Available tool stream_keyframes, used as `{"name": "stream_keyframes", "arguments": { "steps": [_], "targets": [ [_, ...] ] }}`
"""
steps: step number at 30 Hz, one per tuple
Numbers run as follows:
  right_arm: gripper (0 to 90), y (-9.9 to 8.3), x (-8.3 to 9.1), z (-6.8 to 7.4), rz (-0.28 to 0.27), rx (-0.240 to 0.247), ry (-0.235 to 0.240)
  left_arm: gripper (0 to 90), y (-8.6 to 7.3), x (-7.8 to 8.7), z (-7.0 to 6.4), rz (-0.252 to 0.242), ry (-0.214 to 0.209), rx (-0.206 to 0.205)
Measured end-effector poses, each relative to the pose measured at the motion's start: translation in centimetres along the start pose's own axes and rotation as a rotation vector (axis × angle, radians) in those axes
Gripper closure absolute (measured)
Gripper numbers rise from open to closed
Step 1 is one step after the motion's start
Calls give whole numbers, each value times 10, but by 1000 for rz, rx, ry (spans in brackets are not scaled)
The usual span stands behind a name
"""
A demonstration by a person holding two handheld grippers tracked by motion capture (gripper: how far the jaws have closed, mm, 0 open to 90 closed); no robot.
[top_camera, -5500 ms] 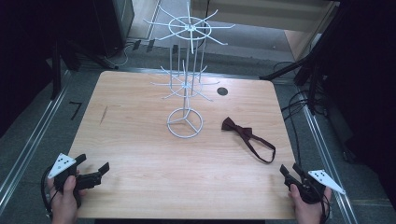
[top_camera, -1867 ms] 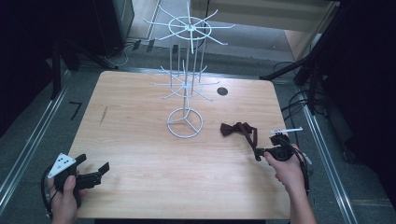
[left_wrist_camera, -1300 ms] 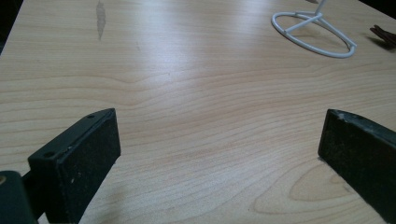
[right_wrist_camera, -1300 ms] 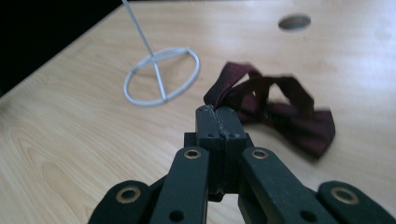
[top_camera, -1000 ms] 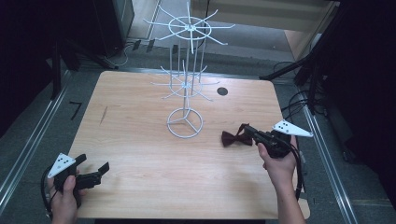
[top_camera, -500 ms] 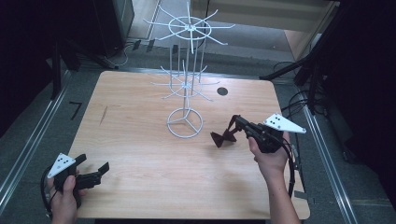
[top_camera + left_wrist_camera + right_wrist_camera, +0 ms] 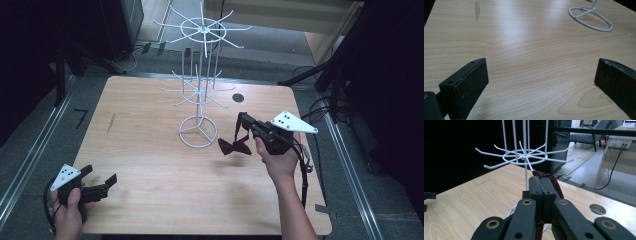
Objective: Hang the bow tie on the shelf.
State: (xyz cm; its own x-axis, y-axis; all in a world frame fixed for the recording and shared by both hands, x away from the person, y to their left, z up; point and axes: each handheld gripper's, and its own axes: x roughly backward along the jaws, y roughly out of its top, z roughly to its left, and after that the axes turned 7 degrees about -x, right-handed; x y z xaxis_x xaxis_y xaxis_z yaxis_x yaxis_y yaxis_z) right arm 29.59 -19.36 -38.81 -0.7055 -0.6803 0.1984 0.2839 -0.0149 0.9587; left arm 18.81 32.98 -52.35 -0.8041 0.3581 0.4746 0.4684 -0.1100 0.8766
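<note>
A dark red bow tie point(image 7: 235, 146) hangs by its strap above the wooden table point(image 7: 150, 165), right of the white wire rack point(image 7: 199, 92). My right gripper point(image 7: 243, 120) is shut on the strap point(image 7: 554, 182), held up off the table and pointing at the rack. In the right gripper view the jaws are pressed together, and the rack's lower ring of hooks point(image 7: 524, 156) is just beyond them. My left gripper point(image 7: 102, 184) rests open at the table's near left corner. Its two jaws stand wide apart over bare wood, with the rack's round base point(image 7: 591, 18) far ahead.
A round cable hole point(image 7: 238, 98) is in the table behind the rack. A dark mark point(image 7: 110, 123) streaks the wood at the left. Metal rails point(image 7: 30, 150) run along both sides of the table, and cables point(image 7: 320, 107) lie on the floor at the right.
My right gripper came in from the near right corner, closed on the bow tie's strap, lifted it off the table and carried it left toward the rack. The left gripper stayed put.
</note>
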Motion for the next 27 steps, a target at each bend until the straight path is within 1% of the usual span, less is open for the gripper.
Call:
{"name": "stream_keyframes", "arguments": {
  "steps": [6,10,13,16,19,23,27],
  "targets": [
    [900,6,-9,4,-18,15,13,0,0,0,0,2,0,-2],
    [900,9,-14,3,-23,11,18,0,0,0,0,-1,0,2],
    [900,13,-17,4,-25,8,24,0,0,0,0,-4,1,5],
    [900,16,-20,4,-25,18,28,0,0,0,0,-5,1,6],
    [900,23,-24,8,-28,31,33,0,0,0,0,-4,0,5],
    [900,27,-27,10,-27,34,39,0,0,0,0,-4,-1,6],
    [900,32,-34,11,-18,41,38,0,0,0,0,-4,-4,4]
  ]
}}
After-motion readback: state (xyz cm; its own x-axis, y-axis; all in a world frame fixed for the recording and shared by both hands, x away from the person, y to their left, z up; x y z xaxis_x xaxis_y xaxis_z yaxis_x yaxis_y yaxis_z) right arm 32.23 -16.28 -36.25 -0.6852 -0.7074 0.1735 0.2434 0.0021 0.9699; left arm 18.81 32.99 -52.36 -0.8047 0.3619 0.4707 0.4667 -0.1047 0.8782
